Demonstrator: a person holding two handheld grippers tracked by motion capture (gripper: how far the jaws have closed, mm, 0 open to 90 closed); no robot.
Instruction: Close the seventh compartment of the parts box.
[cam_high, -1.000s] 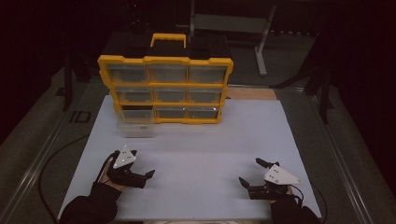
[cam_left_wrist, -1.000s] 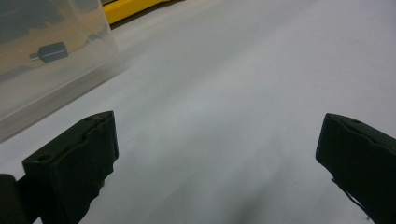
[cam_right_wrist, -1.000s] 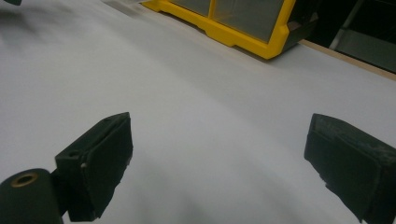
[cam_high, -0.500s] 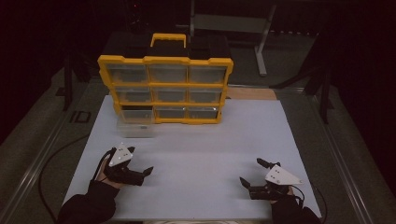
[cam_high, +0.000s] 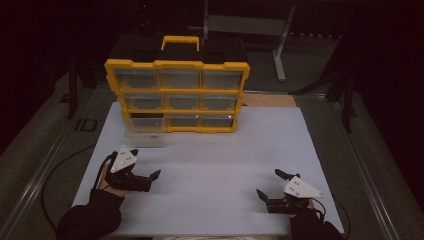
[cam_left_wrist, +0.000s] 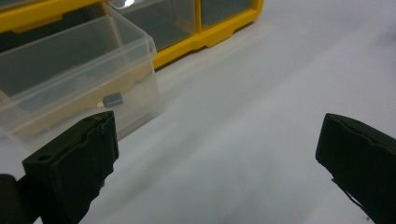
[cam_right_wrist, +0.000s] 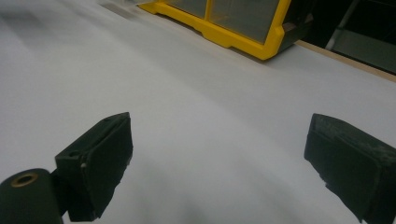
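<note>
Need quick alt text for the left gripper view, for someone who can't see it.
The left hand-held gripper, jaws wide open, hangs over the white table just short of a clear plastic drawer pulled out of the yellow organizer. A small grey piece lies inside the drawer.

Dim room: white table top (cam_high: 215, 165) lit against dark surroundings, grey floor (cam_high: 45, 135) at both sides, metal rail (cam_high: 40, 172) along the left edge, grey bench (cam_high: 247, 25) on a metal leg stood behind.
</note>
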